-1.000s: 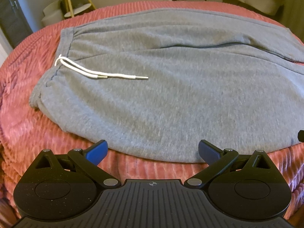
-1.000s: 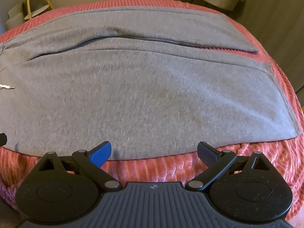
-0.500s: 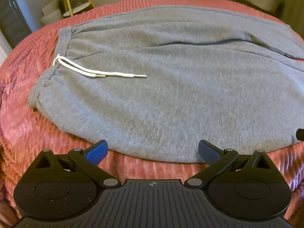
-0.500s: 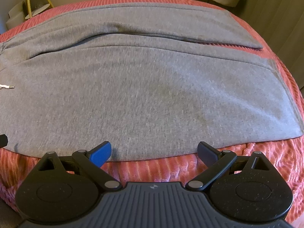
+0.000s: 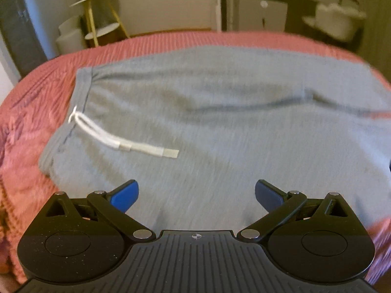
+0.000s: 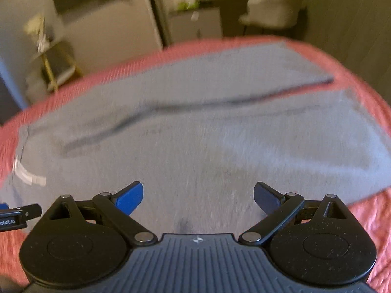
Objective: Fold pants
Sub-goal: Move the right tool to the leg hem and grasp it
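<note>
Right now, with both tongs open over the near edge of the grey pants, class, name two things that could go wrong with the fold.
1. The white drawstring lies loose on the pants and may get trapped inside the fold.
2. Left tongs and right tongs could also pinch the ribbed red bedspread underneath.

Motion blur smears the grey pants (image 6: 207, 141) and drawstring (image 5: 127, 141); the pants' near hem is hidden behind both tools.
</note>
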A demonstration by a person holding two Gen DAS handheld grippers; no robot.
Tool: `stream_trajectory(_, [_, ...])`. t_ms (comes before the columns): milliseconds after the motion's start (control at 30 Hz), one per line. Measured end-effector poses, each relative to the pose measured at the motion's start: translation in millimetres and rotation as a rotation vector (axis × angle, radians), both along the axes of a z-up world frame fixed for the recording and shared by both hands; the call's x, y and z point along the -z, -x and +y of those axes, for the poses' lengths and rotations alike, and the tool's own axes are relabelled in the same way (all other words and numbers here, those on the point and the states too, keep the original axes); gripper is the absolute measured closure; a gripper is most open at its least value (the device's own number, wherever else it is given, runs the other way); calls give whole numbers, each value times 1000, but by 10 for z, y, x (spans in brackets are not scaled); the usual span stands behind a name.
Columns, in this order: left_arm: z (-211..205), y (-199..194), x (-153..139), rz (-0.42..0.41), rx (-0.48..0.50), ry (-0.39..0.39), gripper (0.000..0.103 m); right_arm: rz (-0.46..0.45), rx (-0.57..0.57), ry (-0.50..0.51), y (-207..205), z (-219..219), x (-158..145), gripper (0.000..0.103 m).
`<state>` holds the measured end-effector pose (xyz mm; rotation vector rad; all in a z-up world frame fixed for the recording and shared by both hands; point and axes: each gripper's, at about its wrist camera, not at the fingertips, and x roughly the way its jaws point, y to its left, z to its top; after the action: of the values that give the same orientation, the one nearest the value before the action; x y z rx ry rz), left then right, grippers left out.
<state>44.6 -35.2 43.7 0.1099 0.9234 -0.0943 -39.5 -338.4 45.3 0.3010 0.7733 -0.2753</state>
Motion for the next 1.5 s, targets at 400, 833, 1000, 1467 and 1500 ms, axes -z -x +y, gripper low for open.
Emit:
stream_trajectory(400, [-85,-1126,484,-113,-248,-60,0,121,155,-185,-1489,-1069,84,6])
stream_trajectory(833, [525,-1644,847,-167,-379,206,0,25,325,-215,-3571,-1796,350,36])
stream_trajectory(1000, [597,-1660,921,-146,-398,244,0,114,418,-186,-4083,-1919,460,36])
stream_trajectory(1467, [583,-1653,945,-126,-345,187,0,265,541,-10,-4241,-1977,714,97])
stream_trajectory(1500, [596,-1656,942,-125,-340,192,0,228,531,-39,-4126,-1986,678,98])
